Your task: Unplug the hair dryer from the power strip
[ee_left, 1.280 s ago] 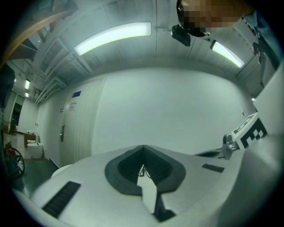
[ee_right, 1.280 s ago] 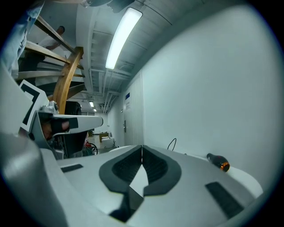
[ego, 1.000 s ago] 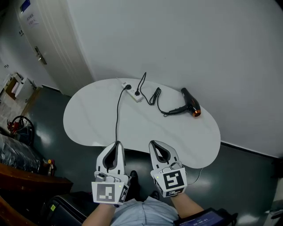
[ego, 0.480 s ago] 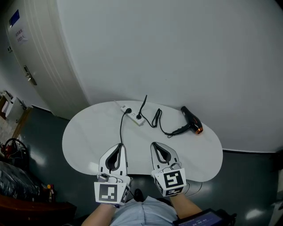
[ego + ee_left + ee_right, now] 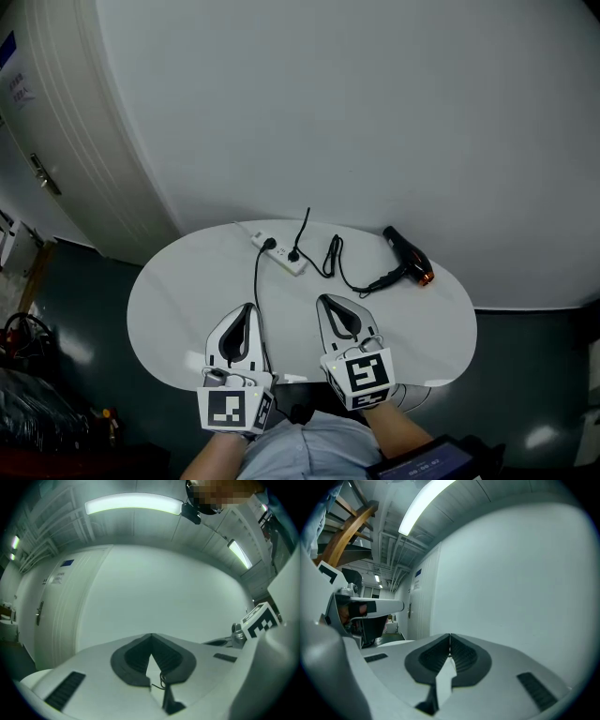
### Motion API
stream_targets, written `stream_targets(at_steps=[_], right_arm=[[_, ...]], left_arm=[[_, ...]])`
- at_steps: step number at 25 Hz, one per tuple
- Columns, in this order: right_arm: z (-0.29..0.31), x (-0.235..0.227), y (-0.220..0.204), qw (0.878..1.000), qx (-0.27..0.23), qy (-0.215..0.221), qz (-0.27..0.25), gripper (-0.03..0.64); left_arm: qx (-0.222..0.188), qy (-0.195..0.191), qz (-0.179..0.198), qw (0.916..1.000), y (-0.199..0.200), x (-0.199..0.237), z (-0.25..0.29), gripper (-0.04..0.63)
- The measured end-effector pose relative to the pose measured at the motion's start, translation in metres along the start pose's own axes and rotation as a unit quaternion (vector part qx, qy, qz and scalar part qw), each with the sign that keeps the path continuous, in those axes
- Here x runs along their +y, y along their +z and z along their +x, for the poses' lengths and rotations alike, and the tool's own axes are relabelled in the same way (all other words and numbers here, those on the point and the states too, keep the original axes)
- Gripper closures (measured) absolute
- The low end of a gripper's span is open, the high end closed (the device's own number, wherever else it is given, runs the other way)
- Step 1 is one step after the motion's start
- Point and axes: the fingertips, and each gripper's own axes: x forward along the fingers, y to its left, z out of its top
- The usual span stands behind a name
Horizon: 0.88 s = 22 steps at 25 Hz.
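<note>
Both pairs of jaws are pressed together, empty: left gripper and right gripper, over the white table's near side. Farther off, the hair dryer lies right of the power strip, its plug seemingly seated there.

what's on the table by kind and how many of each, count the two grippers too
hair dryer: 1
power strip: 1
black plugs in the strip: 2
grippers, left gripper and right gripper: 2
total: 6
</note>
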Motion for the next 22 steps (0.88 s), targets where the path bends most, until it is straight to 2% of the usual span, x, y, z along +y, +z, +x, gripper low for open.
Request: stream_targets(at_steps=[10,15,22], right_arm=[[0.051,-0.019,-0.011,1.0,0.014,0.009,0.021,0.614],[0.077,-0.031,-0.01,0.999,0.015,0.016,0.031,0.615],[0.11,-0.051,-0.018,0.998,0.025,0.023,0.045,0.614]], left_arm=[[0.021,-0.003,-0.014,0.9997,-0.013,0.014,0.048,0.597],[0.028,-0.006,0.012,0.9995,-0.018,0.024,0.075,0.597],[0.04,-0.007,0.015,0.9991,-0.026,0.032,0.112,0.597]])
